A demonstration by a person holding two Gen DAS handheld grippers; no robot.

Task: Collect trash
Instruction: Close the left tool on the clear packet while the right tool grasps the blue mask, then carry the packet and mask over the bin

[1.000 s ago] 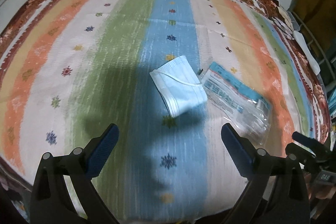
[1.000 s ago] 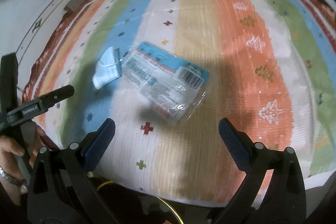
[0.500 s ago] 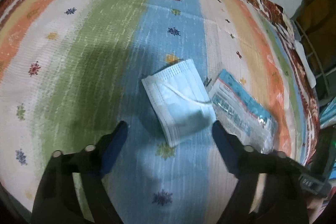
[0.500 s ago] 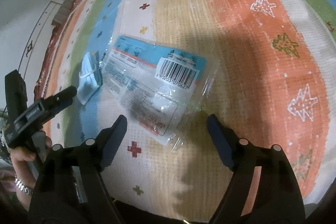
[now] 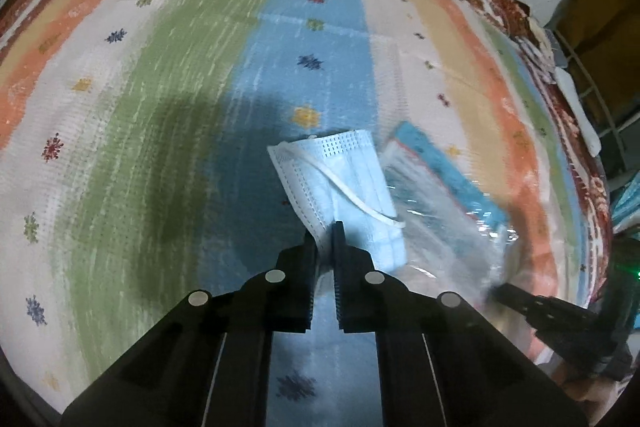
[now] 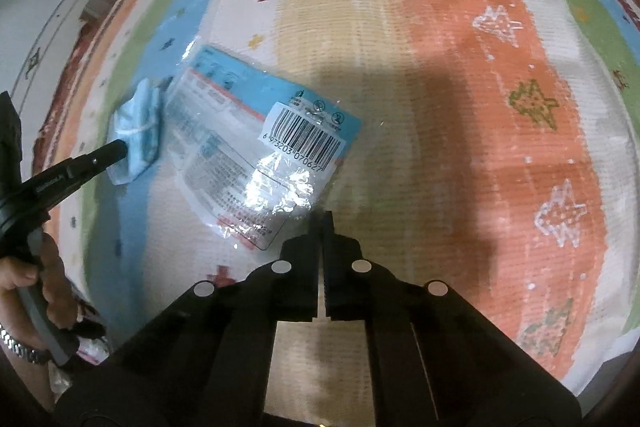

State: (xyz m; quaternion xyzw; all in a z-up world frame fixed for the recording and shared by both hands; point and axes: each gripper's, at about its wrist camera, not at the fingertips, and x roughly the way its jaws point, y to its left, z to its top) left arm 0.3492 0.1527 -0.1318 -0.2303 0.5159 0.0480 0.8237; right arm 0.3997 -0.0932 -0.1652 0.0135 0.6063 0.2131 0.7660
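Clear wrapper (image 6: 256, 163) (barcode 6 973203 070627), right claw (image 6: 322, 223) pinching it

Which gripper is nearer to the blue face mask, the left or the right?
Left. The left gripper is shut on the face mask edge; the right gripper pinches the plastic wrapper beside it.

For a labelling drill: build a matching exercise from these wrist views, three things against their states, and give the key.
Things:
1. face mask
2. clear plastic wrapper
3. striped rug

States:
A. carries a barcode, edge pinched by the right gripper
B. lies flat under both pieces of trash
C. pale blue, corner pinched by the left gripper

Pairs: 1-C, 2-A, 3-B
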